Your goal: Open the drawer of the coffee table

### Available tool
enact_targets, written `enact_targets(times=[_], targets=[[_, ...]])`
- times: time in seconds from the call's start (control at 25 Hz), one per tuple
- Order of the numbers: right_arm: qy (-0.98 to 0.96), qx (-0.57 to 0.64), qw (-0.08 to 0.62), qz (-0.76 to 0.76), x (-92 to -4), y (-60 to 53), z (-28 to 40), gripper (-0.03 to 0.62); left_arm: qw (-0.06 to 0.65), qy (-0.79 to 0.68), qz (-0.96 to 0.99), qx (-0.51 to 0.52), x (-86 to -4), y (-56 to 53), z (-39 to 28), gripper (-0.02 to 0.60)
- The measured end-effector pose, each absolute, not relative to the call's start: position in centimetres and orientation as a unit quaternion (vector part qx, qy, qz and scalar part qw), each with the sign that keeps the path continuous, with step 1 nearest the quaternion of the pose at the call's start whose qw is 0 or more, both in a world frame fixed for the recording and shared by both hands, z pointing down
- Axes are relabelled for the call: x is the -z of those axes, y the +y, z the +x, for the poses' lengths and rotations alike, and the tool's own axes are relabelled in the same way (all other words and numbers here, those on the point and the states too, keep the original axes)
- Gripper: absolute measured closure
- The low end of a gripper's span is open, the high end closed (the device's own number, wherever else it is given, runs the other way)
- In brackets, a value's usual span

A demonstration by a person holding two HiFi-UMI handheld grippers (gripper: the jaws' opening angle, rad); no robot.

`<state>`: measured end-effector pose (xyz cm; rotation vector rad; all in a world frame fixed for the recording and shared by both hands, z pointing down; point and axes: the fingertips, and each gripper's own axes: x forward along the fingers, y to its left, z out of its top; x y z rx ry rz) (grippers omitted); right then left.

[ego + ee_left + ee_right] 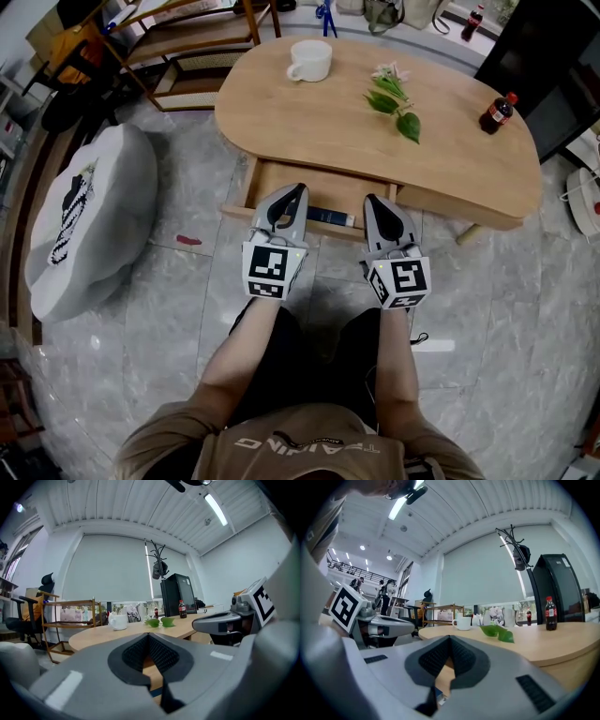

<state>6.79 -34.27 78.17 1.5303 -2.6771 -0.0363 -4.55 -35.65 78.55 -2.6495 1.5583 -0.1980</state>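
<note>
The drawer of the coffee table stood pulled out, just in front of the person. The left gripper and the right gripper hung over it. Both claws were closed tight, with nothing in them.

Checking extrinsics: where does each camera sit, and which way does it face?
Head view: on head, steeply down at coffee table, open drawer; forearms, lap, left hand-held gripper, right hand-held gripper.
Left gripper view: on left hand-held gripper, level across tabletop; own shut jaws, right hand-held gripper.
Right gripper view: mirrored; left hand-held gripper shows.
All share mug, cola bottle.
</note>
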Motion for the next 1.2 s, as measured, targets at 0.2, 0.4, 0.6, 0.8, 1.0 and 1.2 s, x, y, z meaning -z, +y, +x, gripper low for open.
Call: enact_targets(times=[0.2,0.4,0.6,0.8,1.0,1.2], targets=[[-0.862,-0.004,0.029,0.505,-77.1,-35.3,7.1,0.588,-0.027,0.502,-0.862,0.063,-79.9,-36.8,-6.2,0.575],[-0.851,0.024,0.017,0.524,-74.4,-37.1,7.1,0.588,-0.021,0.499,-0.862,0.085,-78.4,-38.2,-6.1,0.575],[-0.859,0.032,0.008,0.511,-70.4,-36.8,5.4,0.588,-0.048,0.496,-0.861,0.1,-74.8,-37.7,-5.3,0.575],[-0.859,0.004,0.015,0.512,-64.4,-36.3,5.4,0.588,-0.047,0.504,-0.852,0.131,-68.2,-36.2,-5.3,0.575],[-0.858,-0.003,0.012,0.514,-55.2,-35.9,5.9,0.588,-0.056,0.513,-0.846,0.131,-58.9,-35.1,-6.6,0.575],[-0.856,-0.01,0.01,0.516,-45.5,-35.1,6.6,0.588,-0.063,0.528,-0.84,0.114,-49.2,-34.3,-7.5,0.575]])
